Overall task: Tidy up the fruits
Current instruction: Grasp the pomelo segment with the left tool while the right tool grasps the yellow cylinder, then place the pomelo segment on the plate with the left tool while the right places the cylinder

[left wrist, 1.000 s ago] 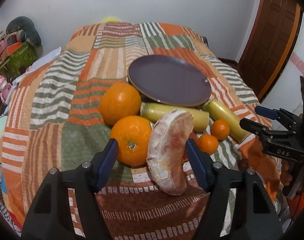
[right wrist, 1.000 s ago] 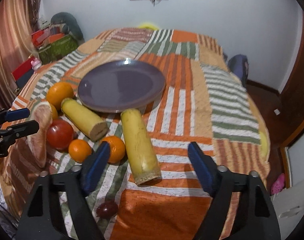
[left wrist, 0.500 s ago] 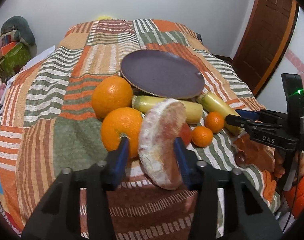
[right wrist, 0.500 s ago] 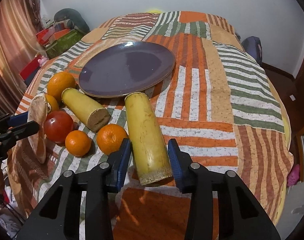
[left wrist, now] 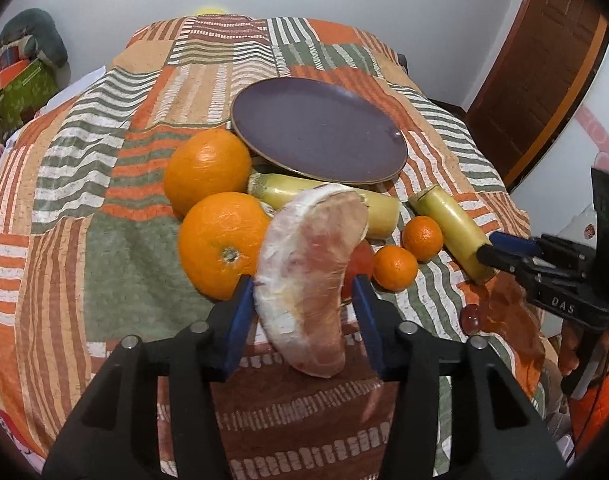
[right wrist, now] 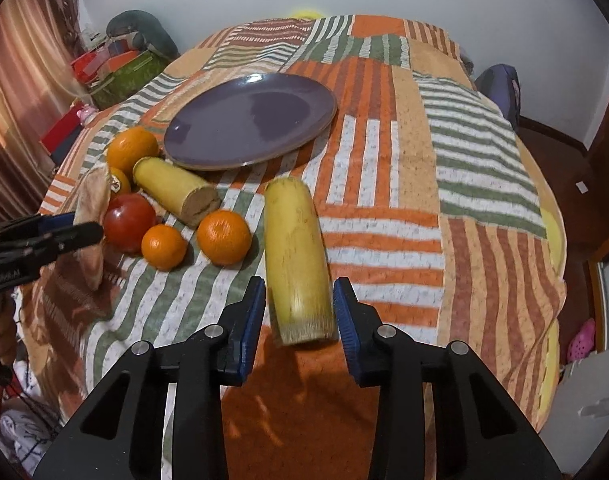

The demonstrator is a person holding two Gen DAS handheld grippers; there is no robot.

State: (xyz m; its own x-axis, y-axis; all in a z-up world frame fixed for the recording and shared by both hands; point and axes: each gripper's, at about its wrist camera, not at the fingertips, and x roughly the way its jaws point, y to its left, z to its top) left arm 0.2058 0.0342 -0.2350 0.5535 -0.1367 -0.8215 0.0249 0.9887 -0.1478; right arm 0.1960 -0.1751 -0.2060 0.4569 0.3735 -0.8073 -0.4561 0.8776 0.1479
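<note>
Two grips are closing at once: our left gripper (left wrist: 302,298) is clamping the pomelo wedge (left wrist: 310,276), our right gripper (right wrist: 300,312) is squeezing the near end of a peeled sugarcane section (right wrist: 297,262). We are judging both should rise level toward the empty purple plate (right wrist: 304,92), lying far of the fruit on the patchwork bedspread (right wrist: 464,160). Membrane on the wedge is looking papery and soft, so light pressure suits; the cane is looking smooth, hard, cylindrical, prone to rolling.

My left gripper (left wrist: 302,312): matte black plastic arms, blue rubber finger pads (left wrist: 236,322), silver screws; right gripper (right wrist: 300,320) identical, "DAS" lettering.
</note>
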